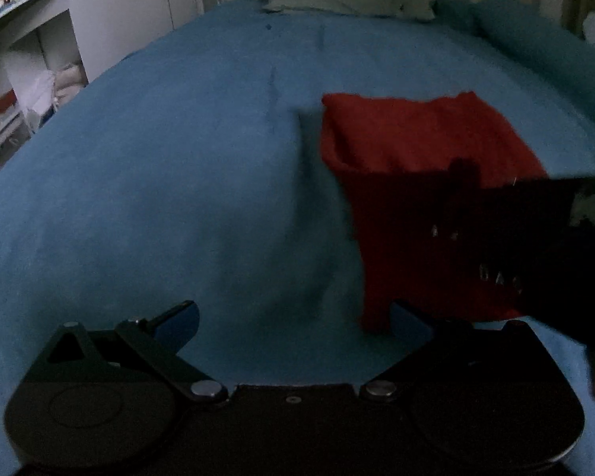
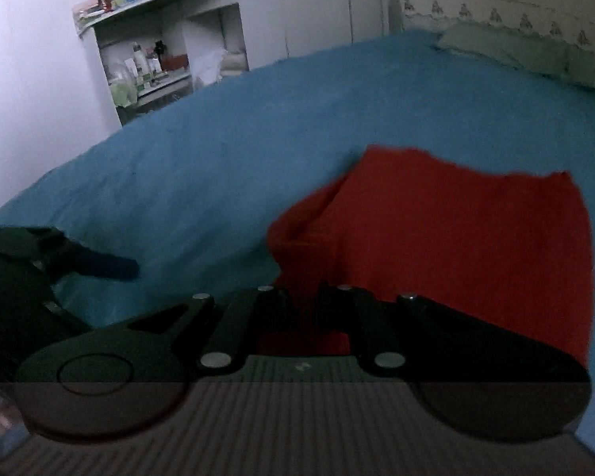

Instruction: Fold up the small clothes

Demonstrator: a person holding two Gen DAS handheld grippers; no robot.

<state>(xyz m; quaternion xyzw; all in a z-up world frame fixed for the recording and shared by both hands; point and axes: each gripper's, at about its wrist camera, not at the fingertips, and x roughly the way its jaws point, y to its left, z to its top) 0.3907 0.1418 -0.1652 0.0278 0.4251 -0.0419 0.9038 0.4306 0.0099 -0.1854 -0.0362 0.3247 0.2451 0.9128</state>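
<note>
A soft red garment (image 2: 436, 234) lies rumpled on the blue bedspread (image 2: 258, 139), pinched by the right gripper (image 2: 303, 297). The left gripper (image 1: 293, 317), jaws apart, sits at nine o'clock. Only the right view shows cluttered shelves (image 2: 150, 67) clearly.

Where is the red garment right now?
The red garment lies on the blue bedspread, right of centre in the left wrist view, its near edge pinched in the right gripper.
</note>
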